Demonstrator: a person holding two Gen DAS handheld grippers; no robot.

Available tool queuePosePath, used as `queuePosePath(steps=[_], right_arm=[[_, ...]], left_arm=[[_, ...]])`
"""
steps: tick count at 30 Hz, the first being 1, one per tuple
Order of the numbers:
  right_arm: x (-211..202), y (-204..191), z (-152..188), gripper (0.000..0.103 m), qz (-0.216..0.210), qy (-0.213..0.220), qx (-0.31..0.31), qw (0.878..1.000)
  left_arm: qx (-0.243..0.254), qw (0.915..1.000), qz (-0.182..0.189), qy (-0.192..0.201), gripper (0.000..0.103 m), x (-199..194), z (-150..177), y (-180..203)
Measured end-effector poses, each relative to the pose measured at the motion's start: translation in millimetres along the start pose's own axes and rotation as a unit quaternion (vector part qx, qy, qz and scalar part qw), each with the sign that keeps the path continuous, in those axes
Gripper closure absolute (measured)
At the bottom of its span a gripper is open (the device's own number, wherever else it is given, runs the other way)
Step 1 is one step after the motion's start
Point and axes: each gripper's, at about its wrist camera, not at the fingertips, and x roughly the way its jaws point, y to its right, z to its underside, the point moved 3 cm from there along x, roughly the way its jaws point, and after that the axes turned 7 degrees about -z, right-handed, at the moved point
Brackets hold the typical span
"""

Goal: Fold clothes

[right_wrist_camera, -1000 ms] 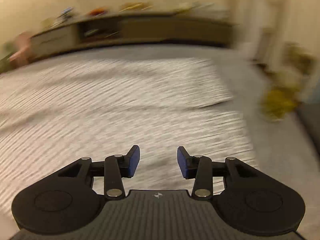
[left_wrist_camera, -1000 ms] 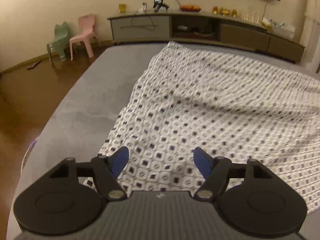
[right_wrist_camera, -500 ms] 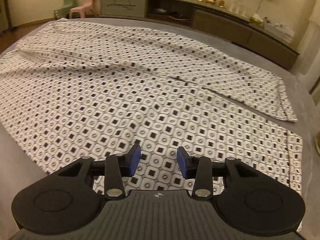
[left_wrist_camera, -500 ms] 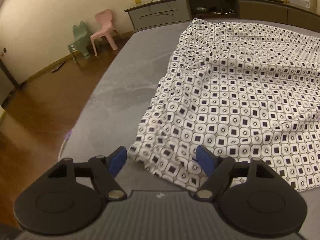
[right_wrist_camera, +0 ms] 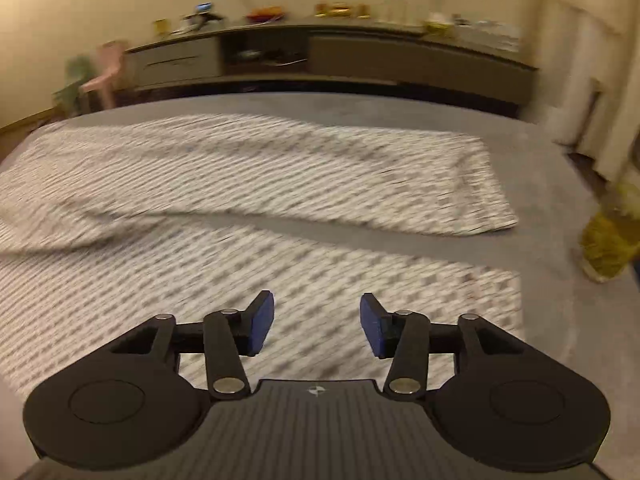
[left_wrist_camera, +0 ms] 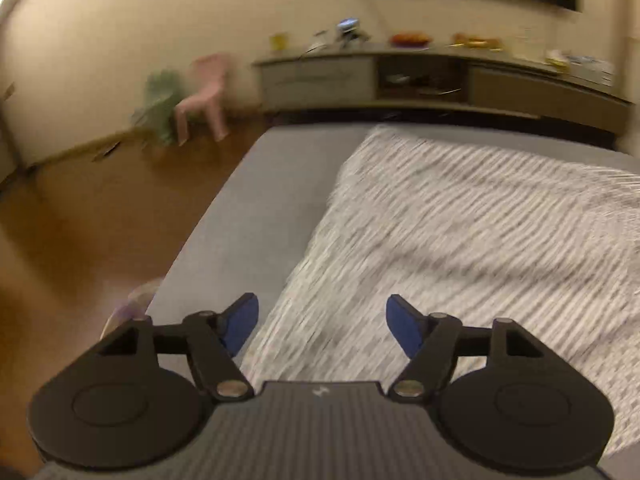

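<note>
While the patterned trousers [right_wrist_camera: 256, 184] lie spread flat on the grey bed [right_wrist_camera: 540, 208], we hold both tools just above them with nothing caught in either. Their two legs run side by side, parted by a narrow wedge of bare bed, and both cuffs point toward the bed's right edge as the right wrist camera sees it; the long axis lies across the bed, roughly parallel to the low sideboard [right_wrist_camera: 400, 56] beyond its far side. The waist end lies off toward the bed's left side, where the left wrist camera shows the cloth's edge running near the bed's left border.

Our left gripper [left_wrist_camera: 322, 326] hovers over that near left edge, jaws wide apart and empty. Our right gripper [right_wrist_camera: 317, 322] hangs over the nearer leg, short of its cuff; its jaws have just been opening, and no cloth sits between them.

We judge the step in hand to be lining up a first fold. To do it well, we would pinch only the edge of the nearer leg at two points well apart along its length, lift evenly, and lay it onto the farther leg so the seams match. Both views are motion-blurred, so wrinkles cannot be judged.
</note>
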Motion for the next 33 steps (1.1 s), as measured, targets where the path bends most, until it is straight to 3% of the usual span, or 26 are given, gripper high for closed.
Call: queuePosePath(steps=[3, 6, 9, 12, 16, 18, 21, 22, 23, 24, 25, 26, 28, 30, 31, 33], right_arm=[[11.3, 39.1, -32.0, 0.041, 0.034, 0.025, 0.043, 0.998], [29.9, 77.6, -71.6, 0.030, 0.051, 0.053, 0.095, 0.993], [62.6, 112.5, -101.0, 0.027, 0.061, 0.056, 0.140, 0.987], [99.2, 143.3, -121.3, 0.024, 0.073, 0.049, 0.173, 0.981], [138.0, 171.4, -131.8, 0.024, 0.096, 0.042, 0.184, 0.977], [154.6, 179.0, -132.4, 0.027, 0.098, 0.034, 0.184, 0.977], [169.7, 182.6, -132.7, 0.050, 0.101, 0.027, 0.170, 0.980], [172.9, 182.6, -133.3, 0.064, 0.105, 0.029, 0.163, 0.981], [175.6, 182.1, -134.2, 0.073, 0.105, 0.029, 0.157, 0.982], [177.9, 180.7, -135.5, 0.091, 0.101, 0.028, 0.151, 0.983], [179.1, 178.3, -137.0, 0.095, 0.099, 0.027, 0.144, 0.984], [177.4, 175.1, -139.7, 0.097, 0.102, 0.031, 0.135, 0.985], [153.9, 172.5, -149.8, 0.099, 0.100, 0.094, 0.137, 0.981], [119.8, 170.5, -156.5, 0.099, 0.079, 0.177, 0.156, 0.969], [112.5, 170.6, -156.7, 0.099, 0.078, 0.182, 0.158, 0.967], [97.6, 169.9, -155.9, 0.099, 0.074, 0.192, 0.163, 0.965]], left_arm=[[0.043, 0.9984, 0.032, 0.014, 0.018, 20.0, -55.7, 28.5], [0.055, 0.9973, 0.048, -0.005, 0.016, 64.8, -109.1, 49.9], [0.003, 0.9967, 0.064, -0.051, 0.015, 126.1, -153.6, 54.6], [-0.045, 0.9949, 0.048, -0.077, 0.015, 179.8, -183.4, 51.6], [-0.043, 0.9942, 0.026, -0.095, 0.013, 230.9, -200.2, 65.5], [-0.027, 0.9941, 0.012, -0.104, 0.013, 252.8, -201.4, 76.1], [-0.018, 0.9939, 0.003, -0.109, 0.014, 277.4, -201.2, 83.6], [-0.020, 0.9939, 0.006, -0.108, 0.018, 282.1, -200.6, 84.6], [-0.021, 0.9939, 0.010, -0.108, 0.038, 285.2, -199.0, 84.5], [-0.021, 0.9936, 0.011, -0.111, 0.057, 288.3, -196.6, 84.7], [-0.024, 0.9935, 0.011, -0.111, 0.094, 288.5, -194.1, 82.6], [-0.037, 0.9938, 0.012, -0.104, 0.099, 285.4, -194.6, 77.7], [-0.108, 0.9915, 0.031, -0.065, 0.100, 269.1, -201.5, 58.2], [-0.193, 0.9783, 0.073, -0.021, 0.100, 247.2, -207.7, 27.1], [-0.220, 0.9714, 0.089, -0.006, 0.100, 237.0, -209.2, 13.9], [-0.237, 0.9655, 0.109, 0.013, 0.100, 216.7, -209.4, -2.9]])
